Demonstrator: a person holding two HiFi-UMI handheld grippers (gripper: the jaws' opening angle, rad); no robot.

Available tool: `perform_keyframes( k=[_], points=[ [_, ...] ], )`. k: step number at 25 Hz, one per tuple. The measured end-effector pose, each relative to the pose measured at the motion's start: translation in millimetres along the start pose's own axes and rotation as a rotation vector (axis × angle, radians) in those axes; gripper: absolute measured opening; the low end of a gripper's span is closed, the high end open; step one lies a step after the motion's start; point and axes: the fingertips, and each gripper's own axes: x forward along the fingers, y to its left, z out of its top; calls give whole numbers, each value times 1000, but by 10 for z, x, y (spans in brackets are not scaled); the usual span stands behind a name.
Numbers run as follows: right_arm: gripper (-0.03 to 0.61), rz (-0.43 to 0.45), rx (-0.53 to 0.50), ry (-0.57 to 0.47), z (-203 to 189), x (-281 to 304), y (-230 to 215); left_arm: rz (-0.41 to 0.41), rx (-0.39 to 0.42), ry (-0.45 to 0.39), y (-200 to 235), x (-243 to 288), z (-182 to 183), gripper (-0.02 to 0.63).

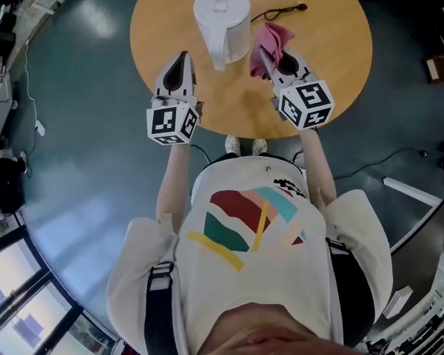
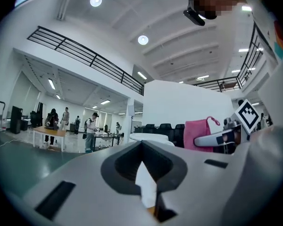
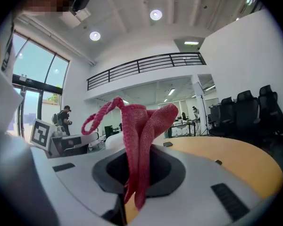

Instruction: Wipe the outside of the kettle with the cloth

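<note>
**Desk:** Left to right: your left gripper, clenched on nothing, hangs over the tabletop's left edge. The white kettle stands toward the far edge. Just beside it, your right gripper pinches the pink cloth.

**Editor:** Smooth, rounded plastic, unbraced. Press hard and you'd likely slide or tip it. The knitted, looped cloth is caught by one fold and could slip.
</note>
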Motion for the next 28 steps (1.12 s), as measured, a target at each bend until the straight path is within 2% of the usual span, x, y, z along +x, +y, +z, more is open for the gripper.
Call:
perform_keyframes(
  k=[7,15,19,28],
  points=[
    [38,-73,35,5,-10,-209,-67,11,-20,9,-107,-7,65,44],
    [38,-53,-49,9,41,-175,49,-2,-26,11,-115,-6,58,44],
    [38,-41,-55,18,-4,-150,111,-4,-44,42,-93,-33,-54,44],
    [38,-30,-64,25,9,-173,173,-9,-53,55,-119,-76,-76,44]
  ],
)
